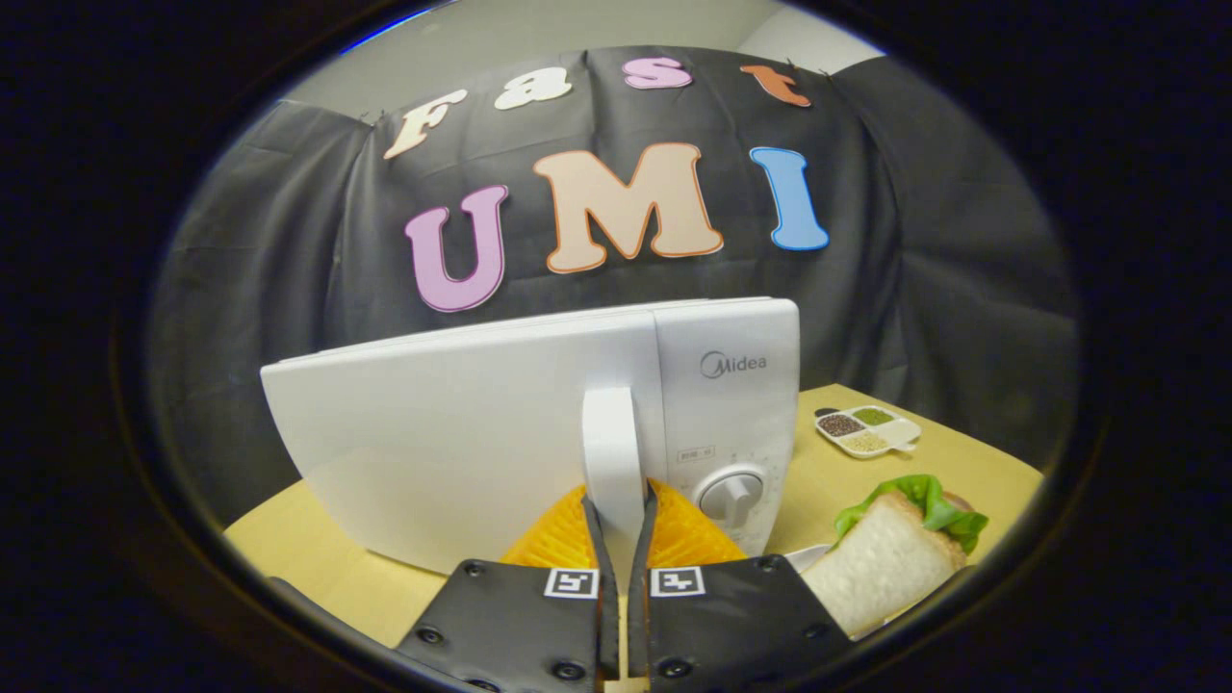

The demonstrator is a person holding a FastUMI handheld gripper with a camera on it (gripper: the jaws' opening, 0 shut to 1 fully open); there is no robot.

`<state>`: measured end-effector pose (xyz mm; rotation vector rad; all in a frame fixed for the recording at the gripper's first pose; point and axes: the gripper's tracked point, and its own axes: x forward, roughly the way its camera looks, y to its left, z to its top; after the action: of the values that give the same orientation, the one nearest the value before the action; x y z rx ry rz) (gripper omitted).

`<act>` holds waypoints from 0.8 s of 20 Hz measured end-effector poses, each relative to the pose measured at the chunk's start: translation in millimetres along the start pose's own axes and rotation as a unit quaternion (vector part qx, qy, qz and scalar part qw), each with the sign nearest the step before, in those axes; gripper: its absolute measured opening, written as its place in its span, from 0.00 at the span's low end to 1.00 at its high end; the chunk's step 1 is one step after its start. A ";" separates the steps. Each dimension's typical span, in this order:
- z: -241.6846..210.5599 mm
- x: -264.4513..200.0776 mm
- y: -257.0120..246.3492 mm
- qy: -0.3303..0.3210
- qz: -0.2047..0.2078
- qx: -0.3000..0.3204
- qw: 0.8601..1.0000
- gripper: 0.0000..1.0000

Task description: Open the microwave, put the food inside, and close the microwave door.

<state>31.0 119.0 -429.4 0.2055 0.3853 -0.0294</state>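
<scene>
Clamped on the white door handle (612, 452), the claw (621, 515) grips the microwave (481, 423) on the yellow table (318, 568). A sandwich (895, 558) with lettuce sits just right of the fingers; farther right, a small dish of grains (866, 430) lies near the black cloth wall (924, 250).

1. The gripper (621, 515) has both fingers pressed on the upright door handle (610, 448) of the white microwave (462, 433), one on each side.
2. The control dial (731, 496) sits at 3 o'clock of the handle, close by.
3. A sandwich (890, 553) with lettuce lies at 4 o'clock of the dial, on the yellow table (318, 568).
4. A small divided dish (866, 430) of grains rests at 12 o'clock of the sandwich.
</scene>
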 end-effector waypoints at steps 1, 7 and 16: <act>-0.2 -0.2 0.3 -0.001 -0.001 0.002 1.000 0.05; -1.7 -43.7 8.0 -0.023 0.008 -0.028 0.999 0.05; -17.6 -132.0 43.9 -0.026 0.046 -0.004 0.999 0.28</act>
<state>-94.9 164.2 -387.3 0.2146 0.3244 0.0574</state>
